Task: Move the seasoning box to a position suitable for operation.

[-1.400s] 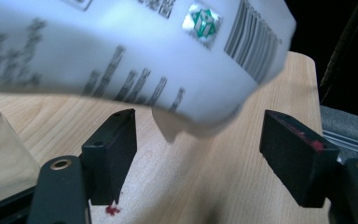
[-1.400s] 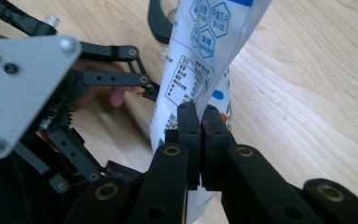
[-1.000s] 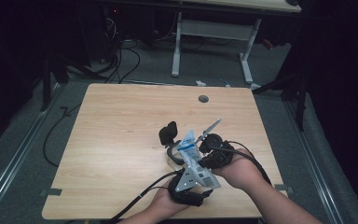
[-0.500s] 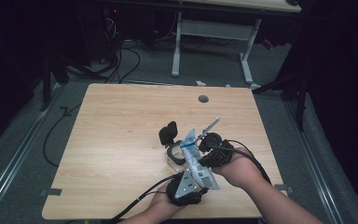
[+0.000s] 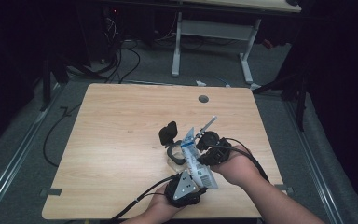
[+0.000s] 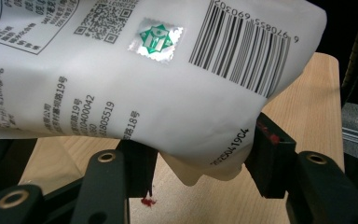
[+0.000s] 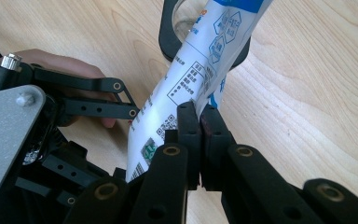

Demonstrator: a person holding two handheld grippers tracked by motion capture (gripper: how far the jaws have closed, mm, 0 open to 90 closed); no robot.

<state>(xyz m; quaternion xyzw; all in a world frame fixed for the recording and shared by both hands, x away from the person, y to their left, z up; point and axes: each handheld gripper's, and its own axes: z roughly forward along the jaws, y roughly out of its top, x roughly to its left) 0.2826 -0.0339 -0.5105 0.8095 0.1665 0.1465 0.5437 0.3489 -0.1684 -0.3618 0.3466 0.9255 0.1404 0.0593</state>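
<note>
A white pouch (image 5: 195,158) with blue print and a barcode hangs tilted over the table between both grippers. My left gripper (image 5: 201,181), grey plate on top, holds its bottom end; in the left gripper view the bulging pouch (image 6: 121,70) sits between the jaws of that gripper (image 6: 200,158), which press both its sides. My right gripper (image 7: 199,114) is shut on the pouch's (image 7: 191,70) side edge. The upper end points down into a black-rimmed clear jar (image 7: 165,32) standing on the table (image 5: 174,156). In the right gripper view, the left gripper (image 7: 133,105) reaches the pouch from the left.
A black lid (image 5: 168,132) lies just behind the jar. The wooden table (image 5: 121,121) has a round cable hole (image 5: 203,99) near its far edge. Cables trail from both grippers toward the near edge. Beyond the table are a dark floor and another desk's legs.
The left hand and its gripper have slid slightly left along the near edge. The pouch, the right gripper and the jar stay almost where they were.
</note>
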